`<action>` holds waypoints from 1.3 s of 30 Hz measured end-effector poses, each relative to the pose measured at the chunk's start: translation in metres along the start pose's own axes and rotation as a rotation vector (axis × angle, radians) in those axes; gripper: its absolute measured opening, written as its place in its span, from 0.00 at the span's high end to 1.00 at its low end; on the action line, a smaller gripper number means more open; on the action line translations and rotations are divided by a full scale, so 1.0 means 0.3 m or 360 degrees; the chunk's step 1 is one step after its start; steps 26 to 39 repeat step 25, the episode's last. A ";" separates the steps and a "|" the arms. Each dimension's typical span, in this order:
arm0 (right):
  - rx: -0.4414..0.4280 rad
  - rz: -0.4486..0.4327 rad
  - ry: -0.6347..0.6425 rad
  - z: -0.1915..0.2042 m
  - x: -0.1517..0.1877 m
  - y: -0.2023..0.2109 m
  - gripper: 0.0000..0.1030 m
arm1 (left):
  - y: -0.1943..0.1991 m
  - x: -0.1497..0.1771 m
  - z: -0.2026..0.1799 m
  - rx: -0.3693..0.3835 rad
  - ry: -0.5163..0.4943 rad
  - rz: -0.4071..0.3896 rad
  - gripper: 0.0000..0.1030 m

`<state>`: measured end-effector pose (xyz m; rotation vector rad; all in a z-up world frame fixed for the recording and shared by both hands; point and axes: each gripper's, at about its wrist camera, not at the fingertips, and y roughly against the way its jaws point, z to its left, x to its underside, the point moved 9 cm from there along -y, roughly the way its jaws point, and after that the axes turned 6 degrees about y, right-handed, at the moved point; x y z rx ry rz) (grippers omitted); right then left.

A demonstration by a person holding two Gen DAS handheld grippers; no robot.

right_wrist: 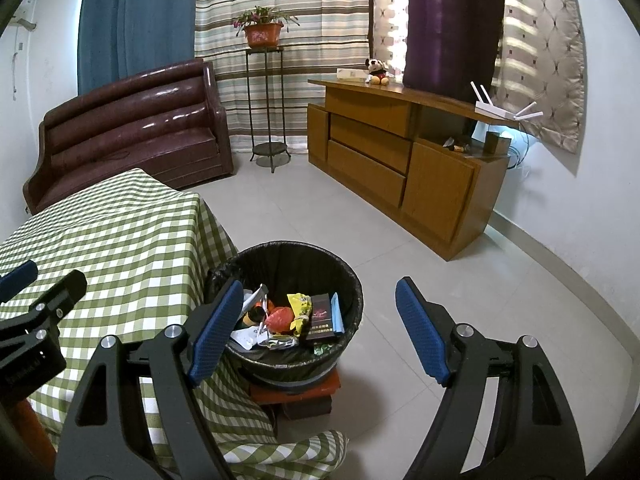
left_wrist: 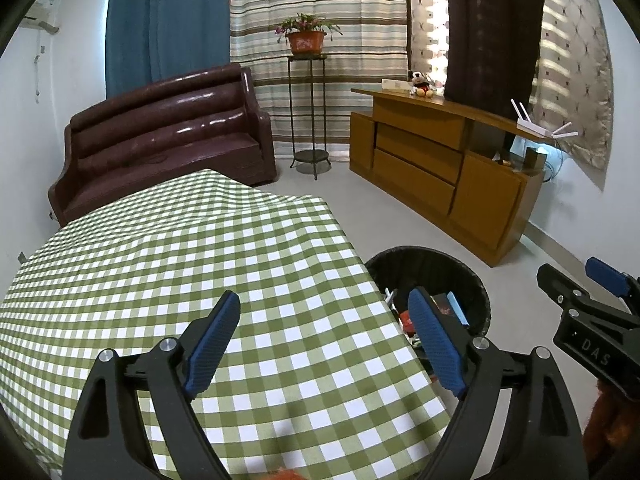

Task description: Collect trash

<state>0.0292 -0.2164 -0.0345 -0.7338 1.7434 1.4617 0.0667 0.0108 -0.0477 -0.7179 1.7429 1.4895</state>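
A black-lined trash bin [right_wrist: 344, 280] stands on a red stool beside the table and holds several pieces of trash: a yellow wrapper [right_wrist: 300, 306], a dark box [right_wrist: 320, 316], a red piece [right_wrist: 280, 318] and white paper. The bin also shows in the left wrist view [left_wrist: 476, 280]. My left gripper [left_wrist: 324, 312] is open and empty above the green checked tablecloth [left_wrist: 180, 264], near its right edge. My right gripper [right_wrist: 320, 304] is open and empty, above the bin's right side. In the left wrist view the right gripper [left_wrist: 580, 284] shows at the far right.
A brown leather sofa [left_wrist: 168, 136] stands behind the table. A metal plant stand [left_wrist: 308, 112] with a potted plant is by the curtains. A wooden cabinet [right_wrist: 400, 160] with a router and a plush toy lines the right wall. The floor is tiled [right_wrist: 400, 300].
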 end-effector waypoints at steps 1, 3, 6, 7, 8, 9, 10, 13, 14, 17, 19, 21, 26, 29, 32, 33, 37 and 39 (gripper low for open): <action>0.0000 0.0000 0.0000 0.000 0.002 0.001 0.26 | -0.004 0.004 -0.002 0.0020 0.0010 0.0014 0.19; 0.0001 0.0000 0.0000 0.000 -0.001 0.000 0.26 | -0.006 0.007 0.000 0.0039 0.0026 0.0028 0.19; 0.0000 0.0000 0.0000 0.001 0.002 0.001 0.26 | -0.009 0.009 -0.002 0.0071 0.0044 0.0044 0.19; 0.0001 0.0000 0.0001 0.000 -0.002 0.000 0.26 | -0.008 0.011 -0.003 0.0078 0.0048 0.0045 0.19; 0.0001 0.0001 0.0000 0.001 0.001 0.001 0.26 | -0.007 0.011 -0.004 0.0081 0.0052 0.0044 0.19; 0.0001 0.0001 0.0000 0.000 -0.003 0.000 0.26 | -0.007 0.012 -0.005 0.0080 0.0052 0.0044 0.19; 0.0000 0.0002 0.0000 0.001 -0.001 0.000 0.26 | -0.006 0.011 -0.006 0.0085 0.0048 0.0041 0.19; 0.0000 0.0004 0.0001 0.004 0.006 -0.002 0.26 | -0.002 0.009 -0.009 0.0070 0.0028 0.0024 0.19; -0.0001 0.0003 0.0001 0.004 0.004 -0.002 0.26 | 0.000 0.007 -0.010 0.0062 0.0021 0.0015 0.19; 0.0000 0.0005 0.0004 0.008 0.009 -0.002 0.26 | 0.002 0.004 -0.009 0.0046 0.0008 0.0005 0.19; 0.0000 0.0007 0.0004 0.009 0.011 -0.002 0.26 | -0.003 0.003 0.000 0.0023 0.0014 0.0012 0.19; 0.0001 0.0005 0.0006 0.008 0.007 -0.002 0.26 | -0.010 0.004 0.009 0.0019 0.0022 0.0026 0.19; -0.0002 0.0016 0.0021 0.028 0.037 -0.004 0.24 | -0.037 0.021 0.048 -0.0005 0.0040 0.0093 0.19; -0.0002 0.0016 0.0021 0.028 0.037 -0.004 0.24 | -0.037 0.021 0.048 -0.0005 0.0040 0.0093 0.19; -0.0002 0.0016 0.0021 0.028 0.037 -0.004 0.24 | -0.037 0.021 0.048 -0.0005 0.0040 0.0093 0.19; -0.0002 0.0016 0.0021 0.028 0.037 -0.004 0.24 | -0.037 0.021 0.048 -0.0005 0.0040 0.0093 0.19; -0.0002 0.0016 0.0021 0.028 0.037 -0.004 0.24 | -0.037 0.021 0.048 -0.0005 0.0040 0.0093 0.19; -0.0002 0.0016 0.0021 0.028 0.037 -0.004 0.24 | -0.037 0.021 0.048 -0.0005 0.0040 0.0093 0.19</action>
